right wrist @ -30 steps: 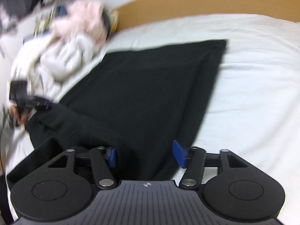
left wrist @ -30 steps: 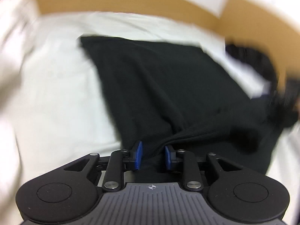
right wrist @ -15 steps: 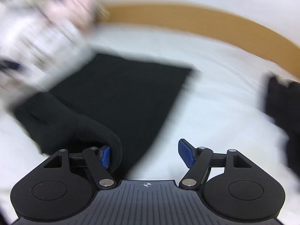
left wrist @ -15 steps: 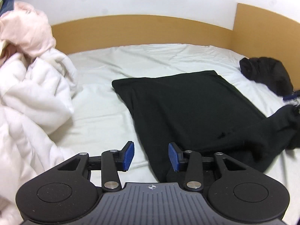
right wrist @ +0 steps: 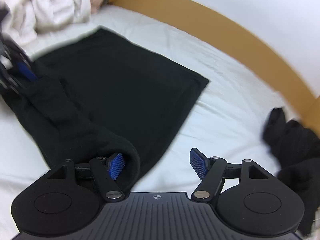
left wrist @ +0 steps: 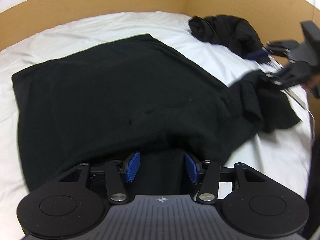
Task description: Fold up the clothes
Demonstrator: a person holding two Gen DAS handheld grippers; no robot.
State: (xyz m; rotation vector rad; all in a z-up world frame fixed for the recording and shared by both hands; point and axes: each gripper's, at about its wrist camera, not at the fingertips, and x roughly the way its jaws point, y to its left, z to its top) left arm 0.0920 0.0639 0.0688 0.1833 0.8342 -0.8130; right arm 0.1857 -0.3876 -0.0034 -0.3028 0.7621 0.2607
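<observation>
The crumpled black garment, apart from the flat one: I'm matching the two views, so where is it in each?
Left wrist view: crumpled black garment upper right, near the corner of the wooden bed frame.
Right wrist view: right edge, below the frame.
Shared landmark: the flat black garment on the white sheet.

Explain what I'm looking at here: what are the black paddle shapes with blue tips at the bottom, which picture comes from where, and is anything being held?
There is no robot arm: a person holds one two-finger gripper in each hand, each with a fisheye camera looking forward along its blue-padded fingers. One picture is from the left gripper, the other from the right gripper. Both face a white bed sheet with a tan wooden bed frame behind. On it lies a spread black garment, bunched toward the grippers. A second, crumpled black garment lies near the corner, and a heap of white and pink bedding lies on the other side. Both grippers are open. Cloth lies between the left's fingers, and a fold drapes over one right finger; neither is clamped.
</observation>
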